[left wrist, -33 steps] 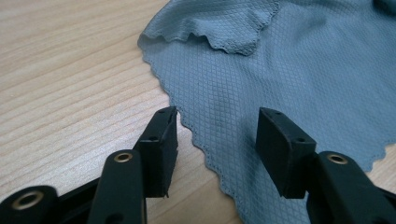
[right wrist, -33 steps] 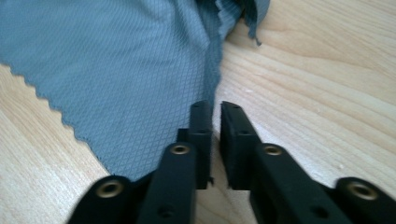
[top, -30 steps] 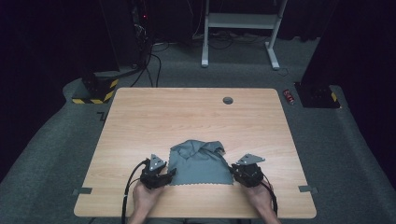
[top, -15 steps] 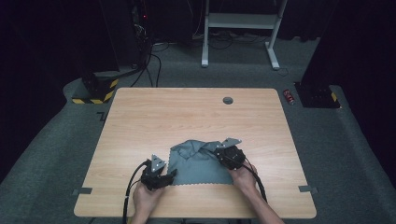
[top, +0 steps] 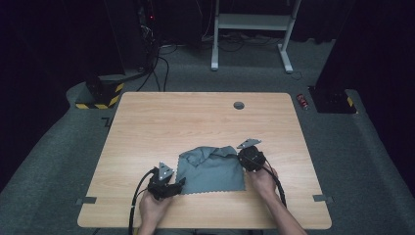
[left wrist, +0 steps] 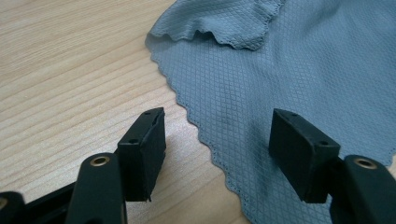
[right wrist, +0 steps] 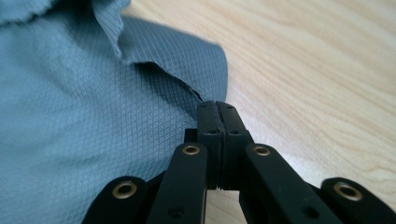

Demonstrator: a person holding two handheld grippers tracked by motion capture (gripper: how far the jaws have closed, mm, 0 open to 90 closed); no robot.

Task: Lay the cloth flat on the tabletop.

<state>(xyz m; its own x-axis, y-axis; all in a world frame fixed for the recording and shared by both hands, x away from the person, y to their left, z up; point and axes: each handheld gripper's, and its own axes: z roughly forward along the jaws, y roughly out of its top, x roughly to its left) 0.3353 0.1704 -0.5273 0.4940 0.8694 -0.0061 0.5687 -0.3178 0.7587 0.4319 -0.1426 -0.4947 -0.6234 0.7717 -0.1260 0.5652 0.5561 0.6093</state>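
Cloth (top: 211, 169) lies flat near my edge of the table (top: 147, 122), between my two grippers. My right gripper (right wrist: 217, 109) is pressed shut on its far right edge (a fold rides up there), having swung inward from the near corner. My left gripper (left wrist: 217, 140) has just been opening, its jaws straddling the scalloped near-left hem without pinching it.

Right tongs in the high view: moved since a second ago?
Yes. The right tongs went from the grey-blue cloth's near right corner up along its right edge, toward the wooden table's round hole.
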